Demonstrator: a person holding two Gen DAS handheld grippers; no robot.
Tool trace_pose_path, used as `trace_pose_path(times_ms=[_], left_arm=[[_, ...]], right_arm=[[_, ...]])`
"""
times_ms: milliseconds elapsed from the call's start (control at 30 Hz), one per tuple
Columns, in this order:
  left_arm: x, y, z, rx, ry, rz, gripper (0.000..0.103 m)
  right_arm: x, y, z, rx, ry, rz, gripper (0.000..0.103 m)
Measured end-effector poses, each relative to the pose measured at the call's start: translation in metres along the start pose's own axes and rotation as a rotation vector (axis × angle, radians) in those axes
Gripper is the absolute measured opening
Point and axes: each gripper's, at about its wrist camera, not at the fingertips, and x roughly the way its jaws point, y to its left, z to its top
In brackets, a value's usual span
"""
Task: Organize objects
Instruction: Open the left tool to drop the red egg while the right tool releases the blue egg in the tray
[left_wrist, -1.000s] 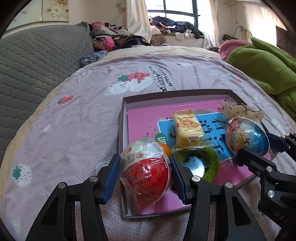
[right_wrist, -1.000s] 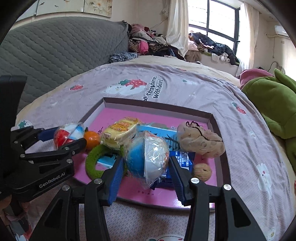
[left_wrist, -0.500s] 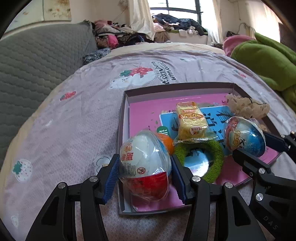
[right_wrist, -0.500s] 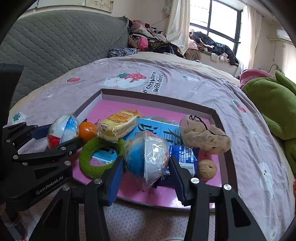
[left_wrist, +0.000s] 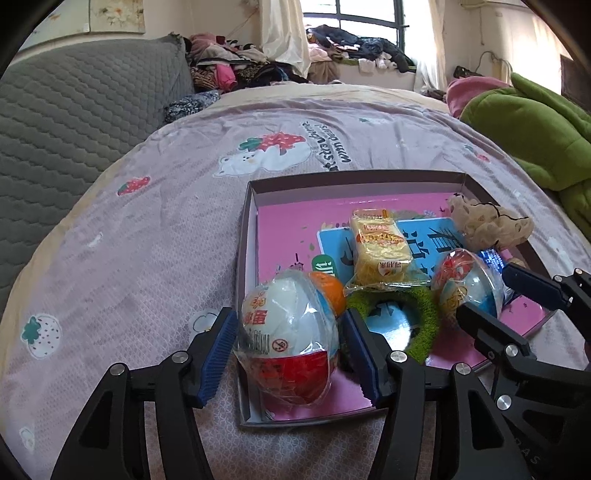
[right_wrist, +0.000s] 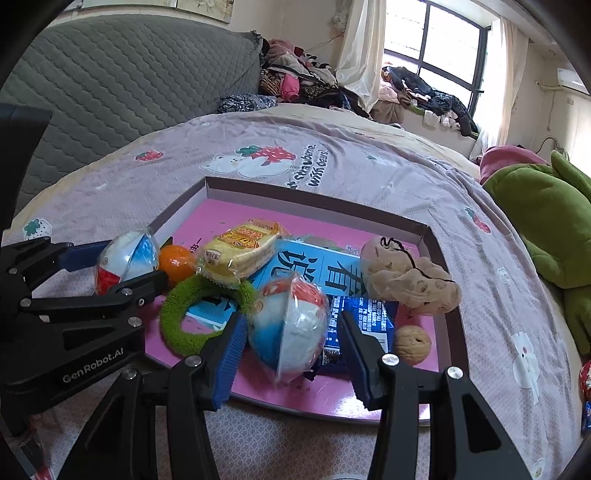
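Red egg (left_wrist: 286, 347) sits in tray (left_wrist: 246, 236), left hand-held gripper (left_wrist: 288, 350) just opening, pads clear; right hand-held gripper (right_wrist: 290, 350) brackets blue egg (right_wrist: 288, 328), grip unclear.

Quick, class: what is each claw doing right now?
Left claw: open, just opening, red-and-white egg loose between pads.
Right claw: closed on blue-and-white egg.

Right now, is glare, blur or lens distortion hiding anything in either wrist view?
Left wrist: window overexposed, fisheye curves the box rim, plastic wrap glints on the red egg. Right wrist: window bright, blue egg sharp, edges bent, no motion blur.
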Motion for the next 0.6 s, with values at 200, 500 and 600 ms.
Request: trace_pose_path(times_ms=[200,500,600], left_arm=[[-0.003,0.003,0.003,-0.007,0.000,-0.014,0.062],[-0.012,0.005,0.008,-0.007,0.000,-0.037,0.071],[-0.015,0.008,0.010,-0.020,0.000,-0.042,0.072]], right_arm=[[-0.002,-0.002,0.002,0.011,0.007,0.006,0.052],[-0.013,-0.006,0.008,0.045,-0.002,0.040,0.055],[-0.019,-0.010,0.011,0.063,-0.009,0.047,0.055]])
